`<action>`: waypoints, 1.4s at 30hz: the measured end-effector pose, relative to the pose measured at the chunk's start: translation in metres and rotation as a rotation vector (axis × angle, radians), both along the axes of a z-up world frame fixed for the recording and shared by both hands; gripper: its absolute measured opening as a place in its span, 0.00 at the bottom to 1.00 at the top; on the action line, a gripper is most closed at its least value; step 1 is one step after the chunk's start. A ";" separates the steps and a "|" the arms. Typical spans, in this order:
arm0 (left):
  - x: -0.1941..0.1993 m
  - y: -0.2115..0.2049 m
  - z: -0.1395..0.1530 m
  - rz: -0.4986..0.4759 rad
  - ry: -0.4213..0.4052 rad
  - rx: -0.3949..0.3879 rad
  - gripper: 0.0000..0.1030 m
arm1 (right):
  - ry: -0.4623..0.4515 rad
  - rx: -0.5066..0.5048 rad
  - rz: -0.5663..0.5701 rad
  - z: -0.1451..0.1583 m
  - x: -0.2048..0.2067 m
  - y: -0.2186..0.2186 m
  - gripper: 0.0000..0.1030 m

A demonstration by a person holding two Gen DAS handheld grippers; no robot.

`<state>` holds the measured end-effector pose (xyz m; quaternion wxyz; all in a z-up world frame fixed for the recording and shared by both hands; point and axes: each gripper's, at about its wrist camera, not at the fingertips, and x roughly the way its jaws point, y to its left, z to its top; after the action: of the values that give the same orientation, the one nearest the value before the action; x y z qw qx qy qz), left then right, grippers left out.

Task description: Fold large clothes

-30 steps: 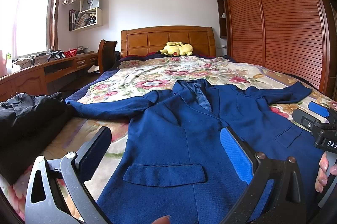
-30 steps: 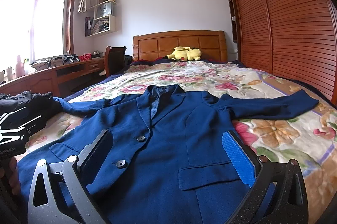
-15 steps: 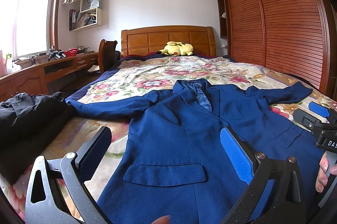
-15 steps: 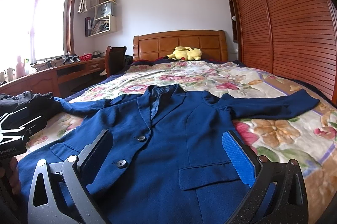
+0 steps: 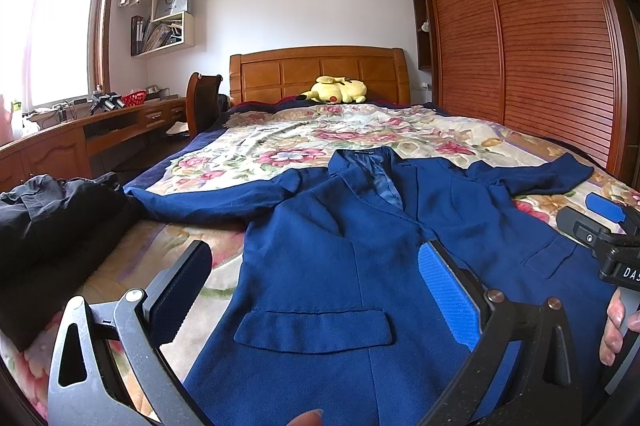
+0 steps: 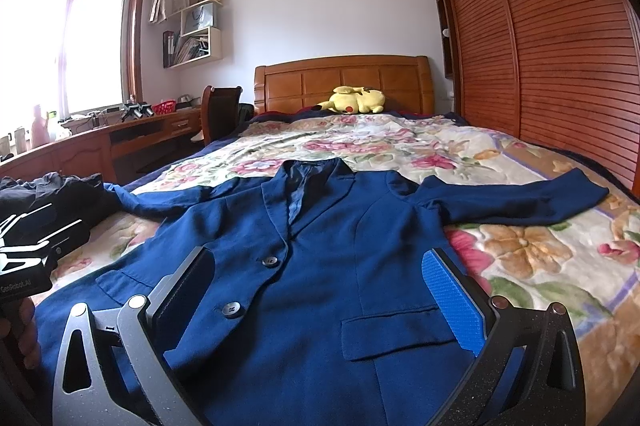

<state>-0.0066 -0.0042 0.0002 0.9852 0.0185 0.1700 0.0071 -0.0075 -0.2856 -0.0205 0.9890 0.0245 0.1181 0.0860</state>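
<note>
A navy blue blazer (image 5: pixel 340 258) (image 6: pixel 320 250) lies flat and face up on the floral bedspread (image 5: pixel 304 141) (image 6: pixel 520 250), collar toward the headboard, both sleeves spread sideways. My left gripper (image 5: pixel 316 286) hovers open over the blazer's left front near a flap pocket, nothing between its fingers. My right gripper (image 6: pixel 320 290) stands open above the right front, beside the two buttons (image 6: pixel 270 261). Each gripper shows at the edge of the other's view, held by a hand.
A heap of dark clothes (image 5: pixel 48 214) lies at the bed's left edge. A yellow plush toy (image 5: pixel 336 91) rests by the wooden headboard (image 5: pixel 316 73). A desk (image 5: pixel 80 137) and chair stand left; a slatted wardrobe (image 5: pixel 540 45) lines the right.
</note>
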 end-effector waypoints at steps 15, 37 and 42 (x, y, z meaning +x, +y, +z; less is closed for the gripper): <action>0.022 0.026 -0.001 0.037 0.088 0.007 1.00 | 0.038 -0.001 0.085 0.009 0.008 0.013 1.00; 0.054 0.100 -0.014 0.117 0.284 -0.005 1.00 | 0.096 -0.039 0.198 0.015 0.022 0.031 1.00; 0.073 0.116 -0.017 0.127 0.325 0.025 1.00 | 0.107 -0.057 0.233 0.022 0.032 0.040 1.00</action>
<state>0.0663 0.1121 -0.0169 0.9420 0.0210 0.3278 0.0684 0.0250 -0.2454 0.0014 0.9649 -0.0131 0.1750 0.1953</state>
